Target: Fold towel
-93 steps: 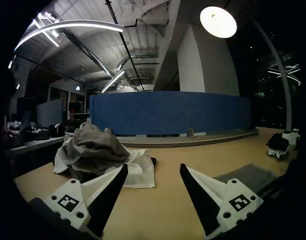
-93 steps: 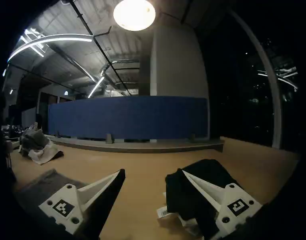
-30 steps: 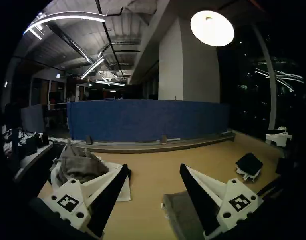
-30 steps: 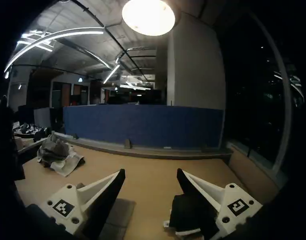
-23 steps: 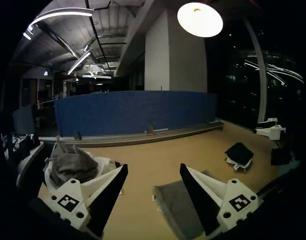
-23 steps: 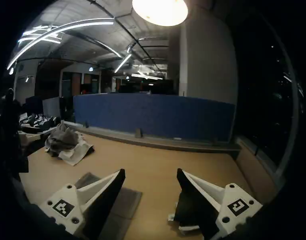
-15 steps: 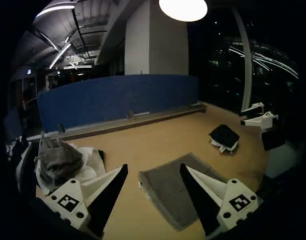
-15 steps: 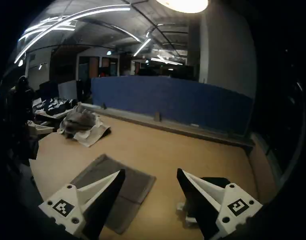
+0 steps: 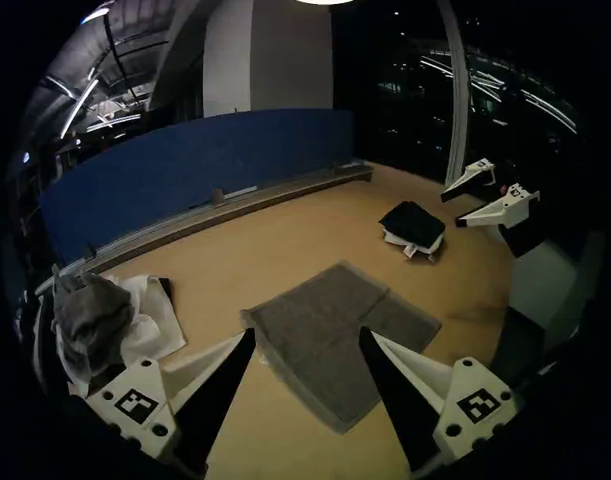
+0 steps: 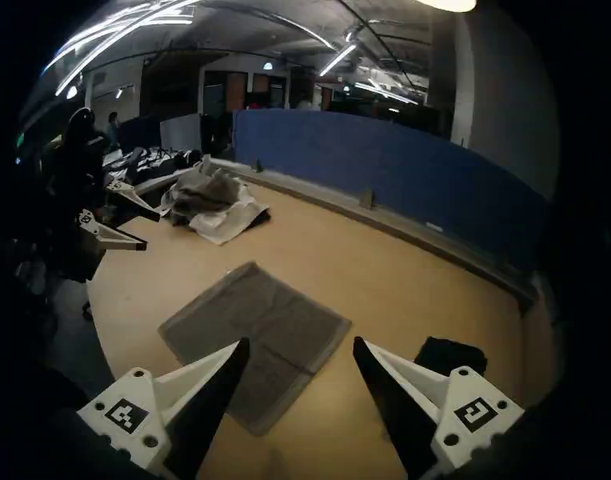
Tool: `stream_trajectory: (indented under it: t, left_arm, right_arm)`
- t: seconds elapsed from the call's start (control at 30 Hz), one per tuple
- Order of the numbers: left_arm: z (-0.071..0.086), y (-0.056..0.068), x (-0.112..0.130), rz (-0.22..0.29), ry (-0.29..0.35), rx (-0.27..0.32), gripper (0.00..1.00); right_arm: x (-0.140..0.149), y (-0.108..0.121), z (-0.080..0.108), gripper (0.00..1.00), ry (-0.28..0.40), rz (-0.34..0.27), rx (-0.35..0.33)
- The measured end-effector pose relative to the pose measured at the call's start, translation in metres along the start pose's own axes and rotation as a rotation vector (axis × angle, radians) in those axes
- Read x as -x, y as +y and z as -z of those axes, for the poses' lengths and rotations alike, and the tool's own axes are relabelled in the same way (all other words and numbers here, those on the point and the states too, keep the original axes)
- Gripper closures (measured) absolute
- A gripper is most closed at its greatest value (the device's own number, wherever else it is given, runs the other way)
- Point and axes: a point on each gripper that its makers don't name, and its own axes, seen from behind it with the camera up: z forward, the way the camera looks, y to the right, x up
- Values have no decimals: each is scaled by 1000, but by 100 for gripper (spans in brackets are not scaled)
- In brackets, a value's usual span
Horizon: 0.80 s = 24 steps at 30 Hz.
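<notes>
L claw & R claw gape empty over our smooth wood desk; flat rectangular grey towel, blue partition.

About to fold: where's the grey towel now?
The towel lies flat on the table, mid left gripper view: cloth pile to its left, black bundle right.

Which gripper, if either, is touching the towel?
Apart, both. Left gripper view shows the right gripper held clear of the towel; right gripper view shows the left gripper off to its side.
</notes>
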Motion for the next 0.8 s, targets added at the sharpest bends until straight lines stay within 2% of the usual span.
stream_trajectory:
  t: [0.17, 0.37, 0.8]
  left_arm:
    - [0, 7, 11, -19, -32, 26, 3]
    - [-4, 14, 31, -19, -61, 37, 4]
    - [-25, 43, 96, -63, -145, 82, 4]
  right_arm:
    - [10, -6, -5, 0, -30, 8, -14]
    - [30, -11, -13, 0, -57, 2, -15]
    - [86, -29, -37, 0, -112, -16, -15]
